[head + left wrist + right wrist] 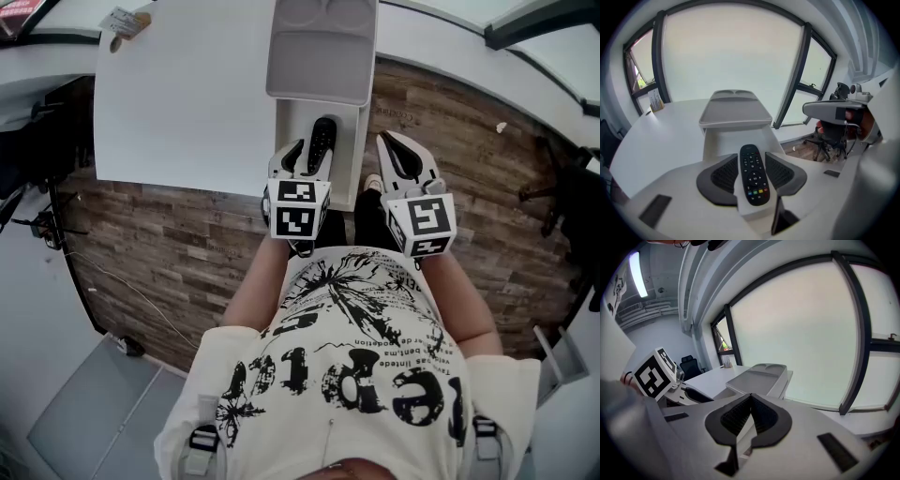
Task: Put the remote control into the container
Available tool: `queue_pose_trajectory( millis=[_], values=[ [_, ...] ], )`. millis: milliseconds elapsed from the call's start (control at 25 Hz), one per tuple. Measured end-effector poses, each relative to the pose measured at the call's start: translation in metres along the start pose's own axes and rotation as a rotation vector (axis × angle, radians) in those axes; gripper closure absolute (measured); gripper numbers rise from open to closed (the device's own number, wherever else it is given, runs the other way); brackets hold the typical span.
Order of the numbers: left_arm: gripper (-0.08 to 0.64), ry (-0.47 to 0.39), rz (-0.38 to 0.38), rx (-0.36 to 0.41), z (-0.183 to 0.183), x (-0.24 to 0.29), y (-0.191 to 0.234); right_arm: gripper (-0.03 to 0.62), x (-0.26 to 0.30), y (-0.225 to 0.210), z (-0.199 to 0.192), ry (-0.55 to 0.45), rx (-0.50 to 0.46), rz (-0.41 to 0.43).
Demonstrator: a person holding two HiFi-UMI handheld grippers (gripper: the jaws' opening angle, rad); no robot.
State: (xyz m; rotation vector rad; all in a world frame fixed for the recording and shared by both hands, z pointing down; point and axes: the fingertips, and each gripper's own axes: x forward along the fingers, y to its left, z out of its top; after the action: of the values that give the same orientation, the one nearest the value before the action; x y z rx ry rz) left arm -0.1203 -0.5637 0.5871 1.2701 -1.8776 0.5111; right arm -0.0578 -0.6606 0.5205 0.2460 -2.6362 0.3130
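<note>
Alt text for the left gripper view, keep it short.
A black remote control lies face up in the lower compartment of a white container, between the open jaws of the left hand-held gripper, whose pads stand clear of it on both sides. Behind are a white table, large windows and an office chair.

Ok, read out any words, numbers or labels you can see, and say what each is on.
Nothing reads clearly.
Black oval remote control: button marks too small.
Cream T-shirt: large black lettering, upside down, creased, unreadable.
Left gripper and right gripper cubes: black-and-white square markers, no words.
Small card on the white table: too blurred.
</note>
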Motion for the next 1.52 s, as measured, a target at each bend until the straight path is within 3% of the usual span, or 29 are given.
queue_pose_trajectory(
  millis=[120,160,320,440,640,880,920,960,1040,1200,1520],
  values=[
    [0.528,-0.111,0.070,0.024,0.022,-0.020,0.007,0.589,-0.005,0.008,0.006,-0.020,-0.010,-0.004],
    [0.552,-0.156,0.082,0.014,0.031,-0.027,0.010,0.589,-0.007,0.010,0.010,-0.032,-0.014,-0.009],
    [0.552,-0.347,0.057,-0.081,0.065,-0.063,0.019,0.589,-0.015,0.018,0.030,-0.090,-0.032,-0.032],
    [0.552,-0.458,0.056,-0.050,0.088,-0.089,0.022,0.589,-0.021,0.024,0.049,-0.140,-0.059,-0.048],
    [0.552,-0.648,0.050,0.081,0.130,-0.133,0.017,0.589,-0.033,0.029,0.078,-0.221,-0.094,-0.082],
    [0.551,-0.974,0.099,0.442,0.174,-0.196,-0.004,0.589,-0.046,0.030,0.108,-0.318,-0.124,-0.138],
    [0.551,-0.994,0.099,0.482,0.177,-0.203,-0.007,0.589,-0.048,0.031,0.114,-0.330,-0.130,-0.144],
    [0.551,-1.011,0.087,0.475,0.178,-0.210,-0.009,0.589,-0.050,0.032,0.120,-0.343,-0.140,-0.150],
    [0.551,-1.029,0.046,0.398,0.179,-0.217,-0.011,0.589,-0.058,0.036,0.131,-0.377,-0.168,-0.165],
    [0.551,-1.034,0.006,0.325,0.187,-0.220,-0.005,0.589,-0.069,0.036,0.152,-0.448,-0.203,-0.211],
    [0.551,-0.987,-0.058,0.289,0.190,-0.208,-0.002,0.589,-0.067,0.032,0.151,-0.427,-0.196,-0.240]
  ],
)
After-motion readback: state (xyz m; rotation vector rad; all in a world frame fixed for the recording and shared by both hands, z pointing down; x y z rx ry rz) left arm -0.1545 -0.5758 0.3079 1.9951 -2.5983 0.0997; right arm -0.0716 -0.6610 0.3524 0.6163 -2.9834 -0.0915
